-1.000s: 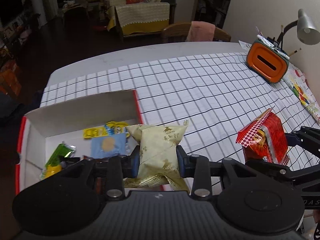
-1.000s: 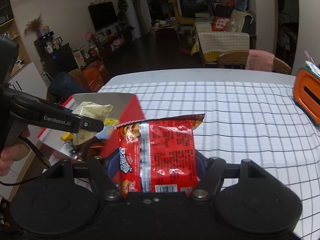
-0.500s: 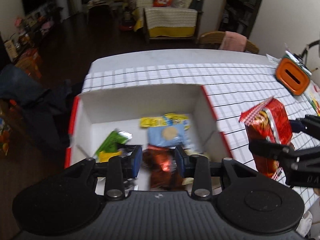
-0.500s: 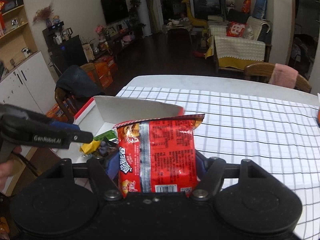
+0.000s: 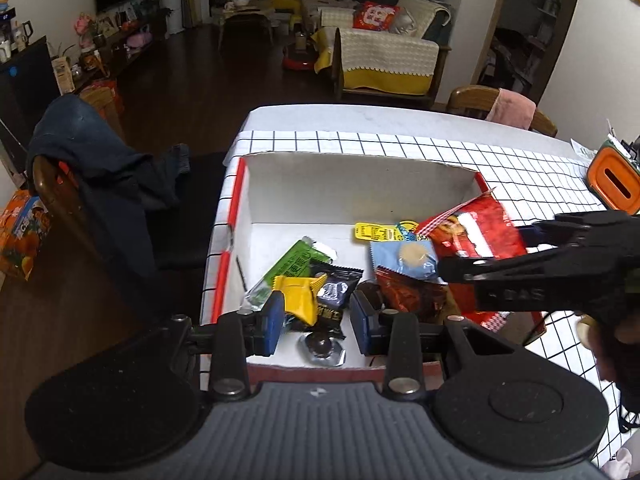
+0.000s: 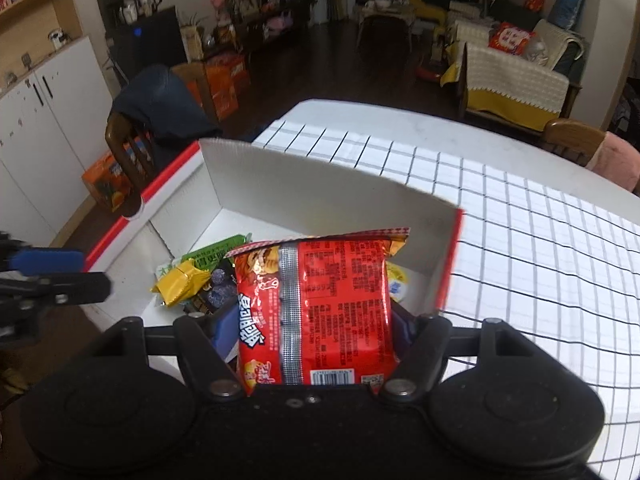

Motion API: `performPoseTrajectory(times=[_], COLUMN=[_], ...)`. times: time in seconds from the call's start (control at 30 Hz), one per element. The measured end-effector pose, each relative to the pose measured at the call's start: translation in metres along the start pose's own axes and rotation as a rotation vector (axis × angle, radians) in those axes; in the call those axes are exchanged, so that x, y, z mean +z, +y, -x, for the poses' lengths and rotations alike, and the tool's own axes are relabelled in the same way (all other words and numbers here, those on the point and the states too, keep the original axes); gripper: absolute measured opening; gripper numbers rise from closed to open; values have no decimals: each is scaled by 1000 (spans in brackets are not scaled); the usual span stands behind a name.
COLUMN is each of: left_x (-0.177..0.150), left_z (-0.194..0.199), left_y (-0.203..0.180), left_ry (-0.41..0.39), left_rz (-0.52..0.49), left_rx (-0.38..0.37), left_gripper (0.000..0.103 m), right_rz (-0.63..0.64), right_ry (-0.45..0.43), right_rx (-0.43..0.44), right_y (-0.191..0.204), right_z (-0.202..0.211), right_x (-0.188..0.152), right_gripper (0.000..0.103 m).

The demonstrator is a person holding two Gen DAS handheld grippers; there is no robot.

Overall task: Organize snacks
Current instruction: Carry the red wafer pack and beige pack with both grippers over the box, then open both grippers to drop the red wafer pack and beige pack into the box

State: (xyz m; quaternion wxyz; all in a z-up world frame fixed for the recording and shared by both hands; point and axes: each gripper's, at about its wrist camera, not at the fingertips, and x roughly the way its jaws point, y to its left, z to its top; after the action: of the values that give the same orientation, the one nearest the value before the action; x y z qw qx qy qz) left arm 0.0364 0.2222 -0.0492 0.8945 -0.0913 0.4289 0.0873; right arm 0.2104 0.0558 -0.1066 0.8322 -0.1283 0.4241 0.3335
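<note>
Clearly well along: red noodle packet clamped upright between the pads of the right claw, hanging over the near right part of the white box, not yet let go. Seen from the left wrist, same packet tilted above the box's right wall, pinched from the side by the right claw.

Left claw parted wide and carrying nothing, poised just over the box's near edge. Directly ahead of its pads: yellow wrapper, dark blue-black packet, round dark foil-wrapped sweet below them. Ahead and to the left, green stick pack; ahead and to the right, dark red crinkled pouch, pale blue biscuit sachet, and farther off a yellow strip pack. All lying loose on the box floor, overlapping in a heap rather than in rows.

Judged from this: most snacks already boxed, one red packet left to lower and release. No other loose snack visible on the checked tabletop, though much of it sits out of frame, so hard to call the collecting finished. Any neat arranging inside the box apparently not yet done.

Beyond the right claw, orange holder at the tabletop's far right edge.
</note>
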Motion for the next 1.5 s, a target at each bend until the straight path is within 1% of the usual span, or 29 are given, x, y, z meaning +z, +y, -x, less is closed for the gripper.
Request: performPoseTrajectory(times=[0.1,0.23,0.37,0.43,0.63,0.83,0.93,1.03,1.17,1.27,1.37,1.5], left_x=[-3,-7,-10,-10,-10,-7,-5,-2,0,2,3,3], left_z=[1,3,5,5,8,13,16,21,27,32,36,44], left_y=[7,12,14,14,11,7,4,0,-6,-10,-13,-19], left_ry=[-1,0,3,5,1,-12,-22,-34,-59,-75,-87,-101], left_rz=[15,28,27,24,13,-4,-13,-27,-47,-56,-66,-91], left_rx=[2,0,-3,-5,-12,-27,-28,-33,-25,-27,-30,-27], left_gripper=[35,35,35,35,35,36,40,45,57,63,69,74], right_rz=[13,17,17,17,-29,-86,-109,-109,-144,-164,-177,-201], right_ry=[33,52,69,63,25,-45,-88,-134,-166,-194,-224,-249], right_rx=[-7,-30,-36,-28,-16,18,38,40,69,80,86,105], right_y=[6,11,12,12,7,0,-3,-3,-5,-5,-3,0], right_z=[-16,-30,-37,-39,-26,9,30,50,70,84,96,107], right_x=[1,0,-4,-3,-6,-11,-12,-15,-20,-25,-31,-37], right_gripper=[70,71,71,72,75,80,81,84,86,89,92,94])
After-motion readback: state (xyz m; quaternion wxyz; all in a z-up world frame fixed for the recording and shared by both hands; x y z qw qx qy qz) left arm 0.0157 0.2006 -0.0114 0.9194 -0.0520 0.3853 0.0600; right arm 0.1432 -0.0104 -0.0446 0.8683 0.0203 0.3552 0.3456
